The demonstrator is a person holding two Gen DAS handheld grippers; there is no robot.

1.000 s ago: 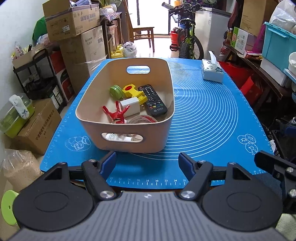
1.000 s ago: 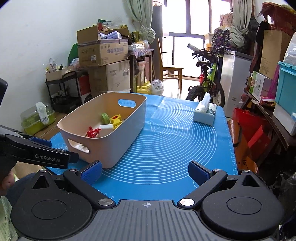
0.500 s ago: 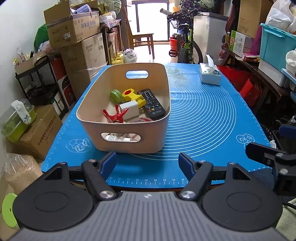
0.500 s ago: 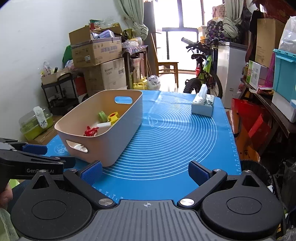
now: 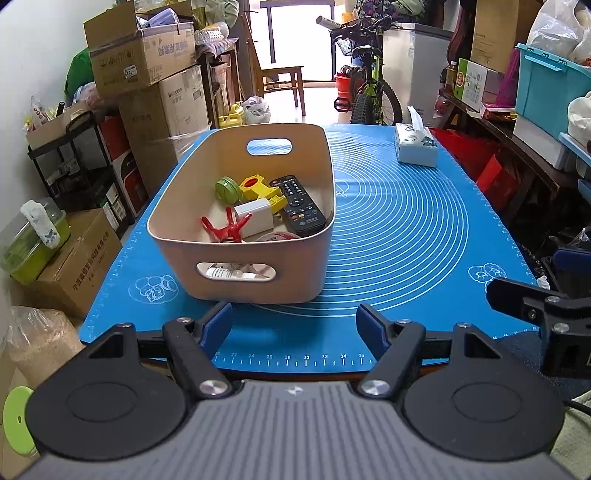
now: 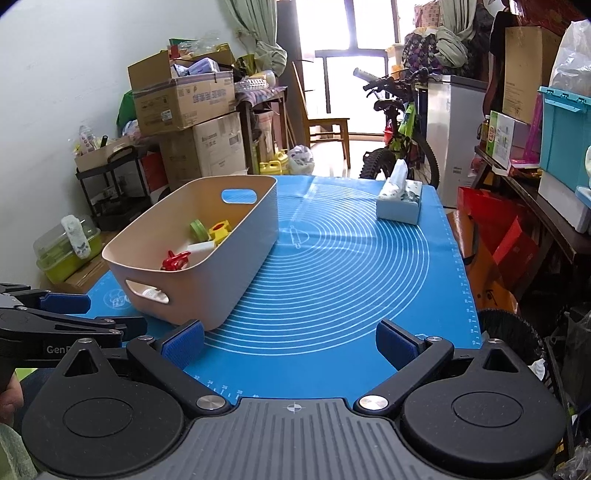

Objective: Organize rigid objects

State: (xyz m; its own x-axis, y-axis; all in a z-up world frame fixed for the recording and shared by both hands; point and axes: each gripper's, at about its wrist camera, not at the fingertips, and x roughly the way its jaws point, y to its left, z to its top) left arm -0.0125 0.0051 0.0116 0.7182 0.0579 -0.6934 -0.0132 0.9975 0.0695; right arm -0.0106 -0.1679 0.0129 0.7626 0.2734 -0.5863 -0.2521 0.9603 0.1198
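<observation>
Cluttered storeroom, blue mat (image 5: 399,229). Left wrist view: the left gripper (image 5: 293,325), jaws apart and empty, faces the beige bin (image 5: 255,284) holding a remote (image 5: 297,205). Right wrist view: the right gripper (image 6: 291,341), jaws apart and empty, hangs over the mat beside the bin.

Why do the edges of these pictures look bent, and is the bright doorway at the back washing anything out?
Left wrist view: fisheye bending bows the blue mat edges; the doorway is blown white, yet the bin stays sharp. Right wrist view: same curving, dark corners, window overexposed, tissue box clear.
</observation>
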